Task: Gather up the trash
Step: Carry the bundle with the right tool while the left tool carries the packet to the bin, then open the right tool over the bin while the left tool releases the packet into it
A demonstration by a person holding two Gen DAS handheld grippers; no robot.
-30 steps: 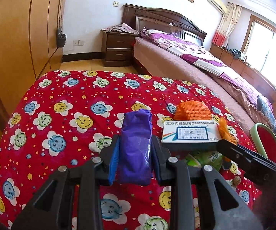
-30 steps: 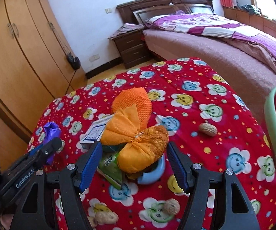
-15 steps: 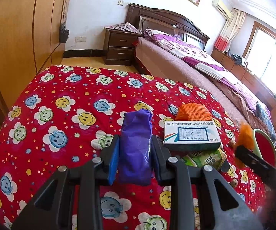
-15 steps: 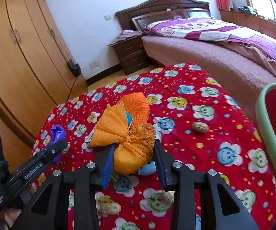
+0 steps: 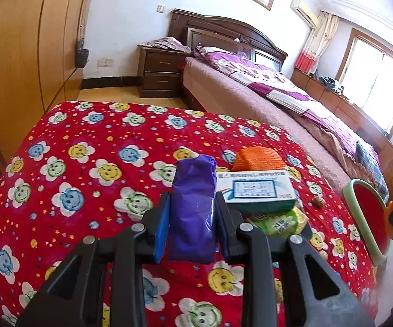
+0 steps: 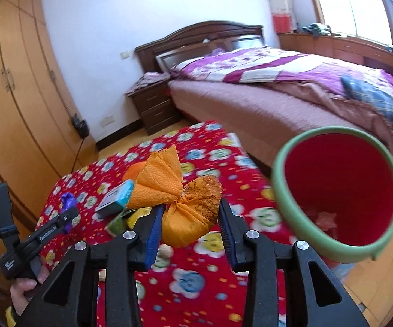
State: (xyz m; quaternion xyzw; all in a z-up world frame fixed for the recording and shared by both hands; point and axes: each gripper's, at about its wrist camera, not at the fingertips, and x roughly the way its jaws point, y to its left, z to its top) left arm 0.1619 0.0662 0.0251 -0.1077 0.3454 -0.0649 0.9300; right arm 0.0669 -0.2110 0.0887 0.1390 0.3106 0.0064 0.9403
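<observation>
My left gripper (image 5: 193, 204) is shut on a crumpled purple wrapper (image 5: 193, 185), held just above the red smiley-face tablecloth (image 5: 87, 163). In the right wrist view the right gripper (image 6: 191, 209) is shut on an orange tied mesh bundle (image 6: 169, 182), lifted off the table. A red bin with a green rim (image 6: 278, 190) stands just right of it, mouth tilted toward me. Still on the cloth are a white medicine box (image 5: 256, 190), an orange mesh pad (image 5: 257, 159), a green packet (image 5: 281, 222) and a nut (image 5: 319, 201).
The bin's green rim (image 5: 360, 190) stands off the table's right edge, with some scraps (image 6: 322, 218) at its bottom. A bed (image 6: 278, 103) and a nightstand (image 5: 161, 76) lie beyond the table, and wardrobes (image 5: 19, 54) line the left. A hand (image 6: 24, 288) holds the left gripper.
The right gripper closed on the orange bundle, lifted it off the pile and carried it right toward the bin. The left gripper kept its hold on the purple wrapper and barely moved.
</observation>
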